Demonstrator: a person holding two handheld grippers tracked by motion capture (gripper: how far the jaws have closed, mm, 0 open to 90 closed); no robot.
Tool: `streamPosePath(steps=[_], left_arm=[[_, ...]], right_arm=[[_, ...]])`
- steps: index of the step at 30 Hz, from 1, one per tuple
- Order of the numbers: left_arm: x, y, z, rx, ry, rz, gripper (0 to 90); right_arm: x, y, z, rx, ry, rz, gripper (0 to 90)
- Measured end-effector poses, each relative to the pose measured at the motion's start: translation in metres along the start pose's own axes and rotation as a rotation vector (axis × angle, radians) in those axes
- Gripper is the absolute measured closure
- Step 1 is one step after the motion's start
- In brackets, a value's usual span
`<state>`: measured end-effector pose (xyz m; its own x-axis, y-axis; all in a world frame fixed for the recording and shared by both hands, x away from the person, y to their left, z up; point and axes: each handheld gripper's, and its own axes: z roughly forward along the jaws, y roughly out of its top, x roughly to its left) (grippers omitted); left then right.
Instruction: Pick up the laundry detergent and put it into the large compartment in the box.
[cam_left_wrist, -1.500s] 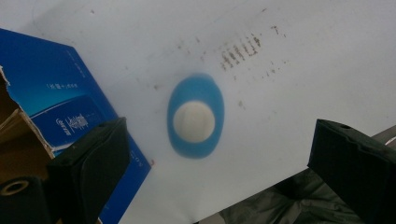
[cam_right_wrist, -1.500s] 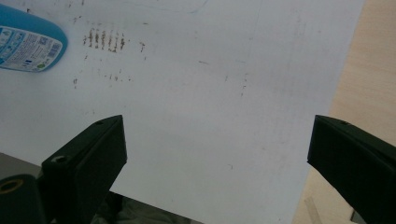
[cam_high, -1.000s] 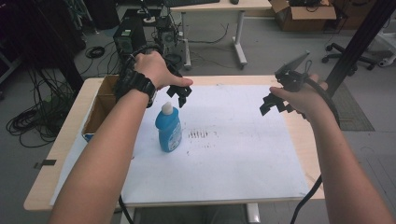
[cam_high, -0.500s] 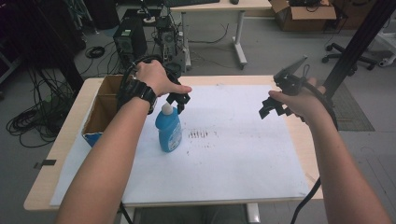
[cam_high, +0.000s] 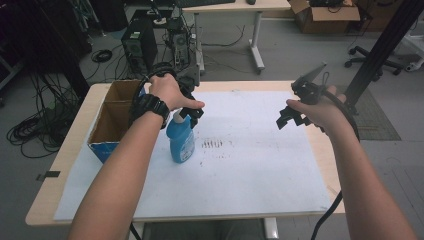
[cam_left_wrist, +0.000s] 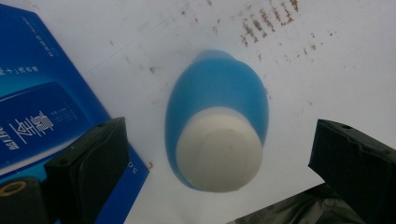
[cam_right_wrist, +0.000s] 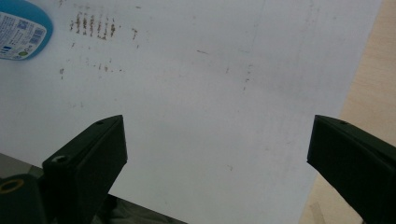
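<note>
Bottle (cam_left_wrist: 217, 135) stands upright beside box (cam_high: 112, 120); left gripper (cam_left_wrist: 219, 154), spread wide above cap, may tip it if lowered off-centre.

Bare forearms, no sleeves. Chunky black wristwatch (cam_high: 148, 105) strapped at left wrist. Matte black, blocky two-jaw left gripper (cam_left_wrist: 219, 154) with small screw holes near jaw tips and brass-coloured ring fitting at base. Matching black right gripper (cam_right_wrist: 219, 149); black cable (cam_high: 327, 220) trailing below right forearm.
</note>
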<state>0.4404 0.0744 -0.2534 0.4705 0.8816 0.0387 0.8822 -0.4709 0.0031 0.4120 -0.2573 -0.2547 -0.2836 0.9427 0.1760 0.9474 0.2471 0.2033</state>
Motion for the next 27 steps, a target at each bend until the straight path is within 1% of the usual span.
streamPosePath(steps=[2, 5, 10, 12, 15, 24, 25, 27], left_arm=[[0.0, 0.0, 0.002, 0.003, 0.01, -0.002, 5.1], [0.001, 0.001, 0.007, 0.002, -0.003, -0.004, 5.2], [0.001, 0.0, 0.014, 0.005, -0.009, -0.01, 5.2], [0.001, 0.0, 0.016, 0.008, -0.005, -0.009, 5.0], [0.002, -0.001, 0.018, 0.006, -0.013, -0.009, 5.1], [0.002, -0.004, 0.027, 0.008, -0.014, -0.008, 5.1], [0.002, -0.004, 0.027, 0.008, -0.014, -0.012, 5.3], [0.001, -0.004, 0.029, 0.006, -0.021, -0.008, 5.3]], right_arm=[[0.0, 0.0, 0.001, 0.0, -0.001, -0.001, 5.2], [-0.001, 0.0, 0.003, 0.001, 0.001, -0.001, 5.1], [-0.001, 0.0, 0.007, 0.004, 0.003, -0.001, 5.2], [-0.001, 0.0, 0.008, 0.005, 0.004, 0.0, 5.2], [-0.001, 0.0, 0.009, 0.006, 0.005, -0.001, 5.2], [0.0, 0.001, 0.012, 0.01, 0.004, -0.001, 5.3], [0.0, 0.001, 0.013, 0.009, 0.005, -0.002, 5.3], [0.001, 0.001, 0.014, 0.009, 0.005, -0.004, 5.3]])
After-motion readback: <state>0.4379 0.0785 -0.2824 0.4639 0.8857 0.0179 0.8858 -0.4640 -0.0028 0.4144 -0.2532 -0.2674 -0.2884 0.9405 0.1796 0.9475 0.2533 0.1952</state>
